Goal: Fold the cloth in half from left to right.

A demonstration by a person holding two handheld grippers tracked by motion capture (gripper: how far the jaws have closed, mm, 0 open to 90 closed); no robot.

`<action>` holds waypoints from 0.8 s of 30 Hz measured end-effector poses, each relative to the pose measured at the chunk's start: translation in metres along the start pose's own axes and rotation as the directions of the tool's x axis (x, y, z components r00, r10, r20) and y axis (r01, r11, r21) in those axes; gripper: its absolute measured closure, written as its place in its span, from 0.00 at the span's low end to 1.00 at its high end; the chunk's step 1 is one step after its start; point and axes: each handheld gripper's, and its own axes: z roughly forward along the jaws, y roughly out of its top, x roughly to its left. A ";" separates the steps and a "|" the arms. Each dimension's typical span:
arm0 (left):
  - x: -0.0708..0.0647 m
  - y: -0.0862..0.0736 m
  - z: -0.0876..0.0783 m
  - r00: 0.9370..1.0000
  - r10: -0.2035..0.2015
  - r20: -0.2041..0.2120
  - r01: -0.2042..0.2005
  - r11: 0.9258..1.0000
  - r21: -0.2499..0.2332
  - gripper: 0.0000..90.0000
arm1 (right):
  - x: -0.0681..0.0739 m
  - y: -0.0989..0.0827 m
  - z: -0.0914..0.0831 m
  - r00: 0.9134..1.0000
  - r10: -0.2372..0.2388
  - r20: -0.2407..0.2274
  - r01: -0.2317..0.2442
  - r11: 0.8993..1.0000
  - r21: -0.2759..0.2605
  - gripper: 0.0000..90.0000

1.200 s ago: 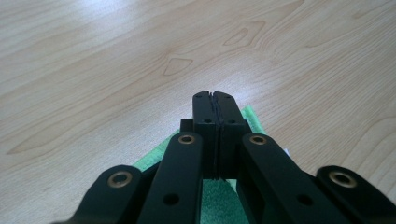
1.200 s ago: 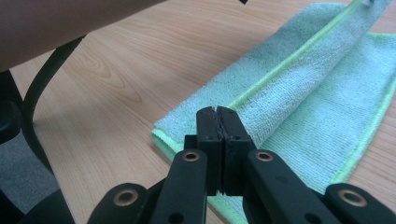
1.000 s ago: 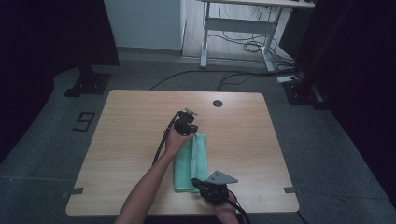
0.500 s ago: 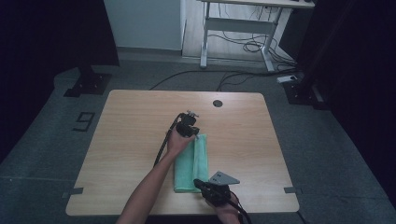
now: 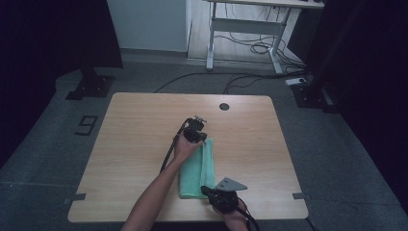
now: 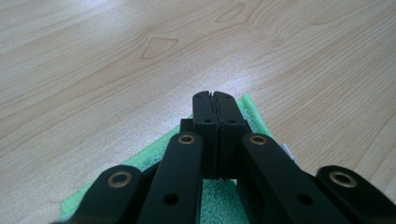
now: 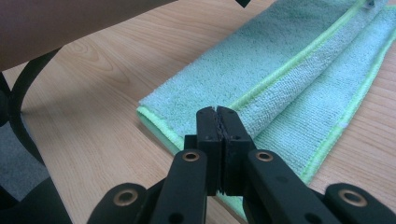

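Two closed grippers, folded green towel (image 5: 197, 168)

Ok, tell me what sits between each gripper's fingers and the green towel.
Nothing visible does. The left gripper hangs shut over the far end of the green towel, and the right gripper hangs shut over its near end. Only bare table lies around it.

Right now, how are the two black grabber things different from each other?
The left gripper sits at the far end of the green towel, farther up the table; the right gripper sits at the towel's near end, by the table's front edge. The right gripper carries a grey three-cornered plate on top; the left gripper shows none. Both are black, both have their jaws pressed shut, and both are over the towel.
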 end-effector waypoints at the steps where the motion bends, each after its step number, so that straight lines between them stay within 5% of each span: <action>1: 0.000 0.000 0.000 1.000 -0.001 0.001 0.001 1.000 0.001 0.99 | 0.000 0.000 0.000 1.000 0.001 0.001 -0.001 1.000 0.001 0.98; 24: -0.012 0.005 0.003 0.999 0.029 0.014 -0.029 1.000 0.006 0.98 | -0.002 -0.005 -0.002 1.000 0.017 0.002 -0.017 1.000 0.016 0.98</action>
